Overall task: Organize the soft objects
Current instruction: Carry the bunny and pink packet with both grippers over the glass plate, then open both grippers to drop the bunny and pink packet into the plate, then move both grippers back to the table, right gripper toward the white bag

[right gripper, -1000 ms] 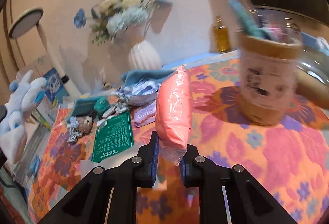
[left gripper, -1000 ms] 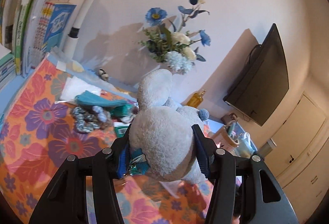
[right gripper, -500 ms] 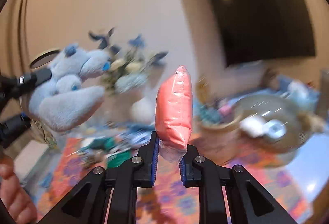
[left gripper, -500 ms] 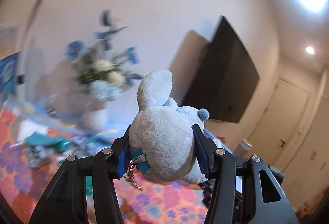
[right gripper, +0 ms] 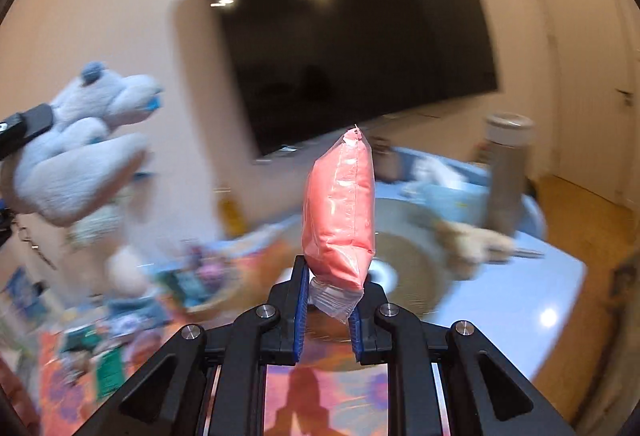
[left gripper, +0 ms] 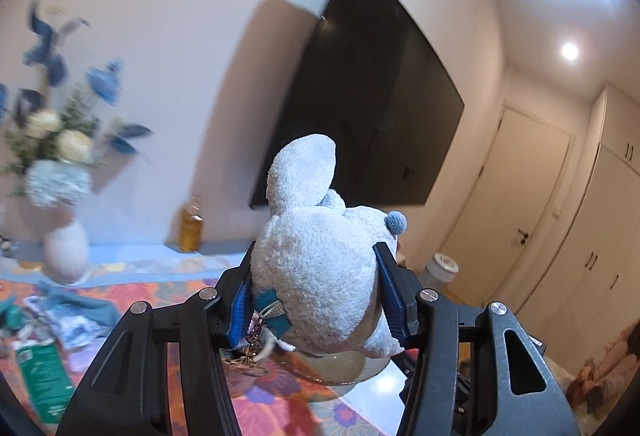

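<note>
Two soft things are in my grip, one per hand. My left gripper is clamped on the pale blue-grey plush toy, blue pads pressed into its body on both sides, an ear standing up toward the dark wall screen; a small keychain dangles under it. My right gripper is squeezed nearly closed on the clear crimped end of the pink packet, which stands upright above the jaws. Both are held up in the air over the flowered tablecloth.

Beneath the plush toy sits a shallow round bowl, only its rim showing. In the right view that bowl is smeared by blur; it seems to hold a tan plush shape and some pale blue and white items, though I can't make them out properly. A white vase holds blue and cream flowers.
</note>
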